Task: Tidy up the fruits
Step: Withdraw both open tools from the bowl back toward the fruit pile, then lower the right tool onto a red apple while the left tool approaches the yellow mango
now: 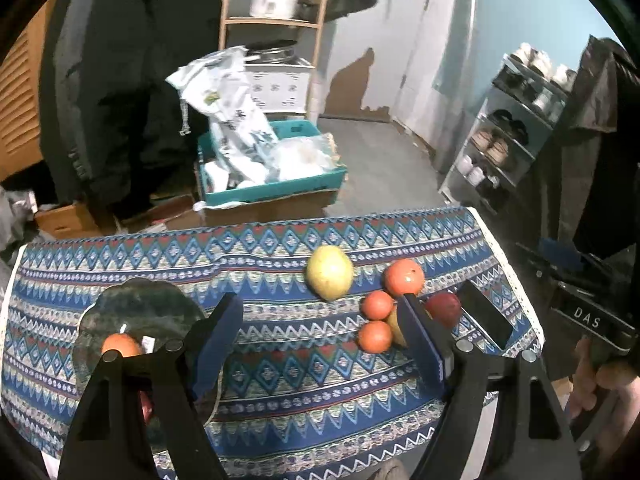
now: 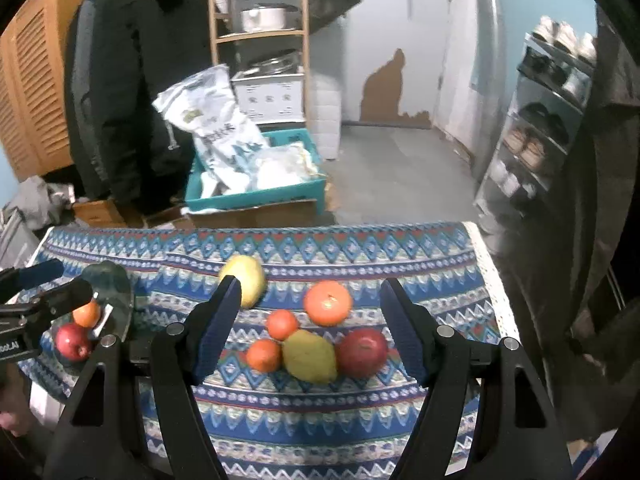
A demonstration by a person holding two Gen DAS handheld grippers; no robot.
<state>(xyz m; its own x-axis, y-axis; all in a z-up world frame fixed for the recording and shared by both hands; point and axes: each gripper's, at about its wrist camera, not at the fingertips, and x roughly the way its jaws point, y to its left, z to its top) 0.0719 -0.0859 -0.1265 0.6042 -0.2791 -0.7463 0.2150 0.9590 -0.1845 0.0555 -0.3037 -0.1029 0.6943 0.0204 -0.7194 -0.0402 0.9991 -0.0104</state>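
Note:
A dark glass plate [image 1: 140, 304] [image 2: 116, 292] sits at the table's left and holds a small orange [image 1: 120, 345] [image 2: 86, 313] and a red apple [image 2: 73, 341]. A cluster of fruit lies at the right: a big orange [image 2: 328, 303], two small oranges [image 2: 282, 323] [image 2: 263, 355], a yellow lemon [image 2: 310, 356] and a red apple [image 2: 363, 352]. A yellow-green pear [image 1: 330, 272] [image 2: 245, 282] lies further back. My left gripper [image 1: 320, 320] is open and empty over the cloth between plate and cluster. My right gripper [image 2: 310, 304] is open and empty above the cluster.
The table wears a blue patterned cloth [image 2: 320, 420]. Behind it stand a teal crate [image 1: 272, 184] with bags on a cardboard box, a wooden shelf [image 1: 276, 20] and a person in black [image 2: 132, 80]. A shoe rack [image 1: 508, 140] is at the right.

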